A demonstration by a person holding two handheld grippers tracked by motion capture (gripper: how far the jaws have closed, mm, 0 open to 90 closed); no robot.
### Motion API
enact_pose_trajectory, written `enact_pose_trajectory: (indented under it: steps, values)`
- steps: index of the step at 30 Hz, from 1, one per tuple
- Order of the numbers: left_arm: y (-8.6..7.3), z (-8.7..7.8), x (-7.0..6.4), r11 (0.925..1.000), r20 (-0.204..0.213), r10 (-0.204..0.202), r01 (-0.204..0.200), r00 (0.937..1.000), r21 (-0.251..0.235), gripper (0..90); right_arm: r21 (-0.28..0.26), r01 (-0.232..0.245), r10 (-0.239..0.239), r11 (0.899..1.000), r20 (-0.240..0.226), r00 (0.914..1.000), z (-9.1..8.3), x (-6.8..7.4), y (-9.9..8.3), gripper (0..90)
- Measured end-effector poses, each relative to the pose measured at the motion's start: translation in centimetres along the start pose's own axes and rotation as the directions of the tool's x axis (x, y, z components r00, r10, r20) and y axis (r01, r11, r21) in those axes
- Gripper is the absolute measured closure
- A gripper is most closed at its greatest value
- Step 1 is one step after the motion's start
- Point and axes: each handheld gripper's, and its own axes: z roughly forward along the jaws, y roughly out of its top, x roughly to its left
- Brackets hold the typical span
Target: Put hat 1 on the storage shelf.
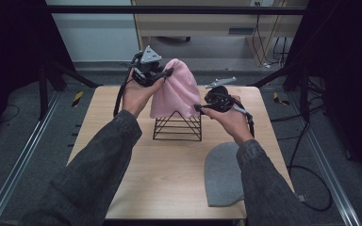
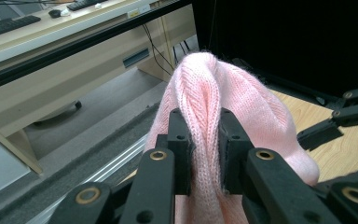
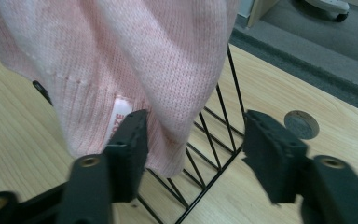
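A pink knit beanie (image 1: 175, 92) hangs above a black wire rack (image 1: 177, 126) at the middle of the wooden table. My left gripper (image 1: 164, 74) is shut on a fold near the beanie's top (image 2: 204, 140) and holds it up. My right gripper (image 1: 200, 108) stands open at the beanie's lower right edge. In the right gripper view the ribbed hem (image 3: 121, 116), with a small label, hangs against the left jaw, and the gap of my right gripper (image 3: 193, 144) spans the hem's corner and the rack's wires (image 3: 214, 140). The beanie's lower part drapes in front of the rack's peak.
A grey beanie (image 1: 224, 174) lies flat near the table's front right. A round metal disc (image 3: 301, 124) sits in the tabletop beyond the rack. Black frame posts stand at both sides, and a desk (image 2: 51, 42) is behind the table.
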Motion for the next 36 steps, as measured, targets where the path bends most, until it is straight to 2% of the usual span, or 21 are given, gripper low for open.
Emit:
enact_pose_trajectory:
  steps: [3,7,10,14,17,20,24,26,31,36]
  values:
    - [-0.3,0.1,-0.5,0.9999,0.002,0.015,-0.015,0.9999,0.007,77.2,-0.007,0.008,-0.008,1.000,0.009,0.9999,-0.5,0.3,0.0,34.9]
    - [-1.1,0.3,-1.2,0.9998,0.009,0.013,-0.013,0.9999,0.014,76.6,-0.020,0.005,-0.004,1.000,0.022,0.9997,-0.7,0.7,-0.6,31.4]
    - [-1.7,0.4,-1.9,0.9990,0.006,0.030,-0.030,0.9995,0.033,76.6,-0.031,0.001,0.000,1.000,0.032,0.9995,-0.5,0.9,-1.3,30.9]
    - [-2.3,0.4,-2.1,0.9989,0.013,0.027,-0.028,0.9995,0.037,76.4,-0.025,0.001,0.000,1.000,0.032,0.9995,-0.4,0.9,-1.5,32.0]
    - [-2.9,0.4,-2.3,0.9983,0.022,0.036,-0.037,0.9991,0.046,76.4,-0.037,-0.001,0.002,0.999,0.028,0.9996,-0.3,1.0,-1.7,38.4]
    - [-3.2,0.3,-2.4,0.9986,0.028,0.028,-0.030,0.9992,0.044,76.3,-0.046,0.012,-0.011,0.999,0.021,0.9997,-0.2,1.1,-1.5,45.8]
    - [-3.3,0.2,-2.6,0.9980,0.034,0.038,-0.039,0.9987,0.050,76.3,-0.055,0.017,-0.016,0.998,0.025,0.9996,0.0,1.1,-0.7,49.3]
    - [-3.3,0.1,-2.7,0.9980,0.038,0.039,-0.041,0.9985,0.048,76.2,-0.082,0.017,-0.014,0.997,0.028,0.9995,0.0,1.1,-0.1,52.3]
    - [-3.3,0.0,-2.9,0.9978,0.050,0.040,-0.043,0.9979,0.051,76.1,-0.088,0.029,-0.028,0.996,0.007,0.9996,0.2,1.3,0.6,58.6]
    - [-3.4,-0.1,-3.1,0.9970,0.056,0.049,-0.053,0.9972,0.057,76.1,-0.094,0.042,-0.044,0.995,-0.009,0.9990,0.3,1.4,1.2,75.8]
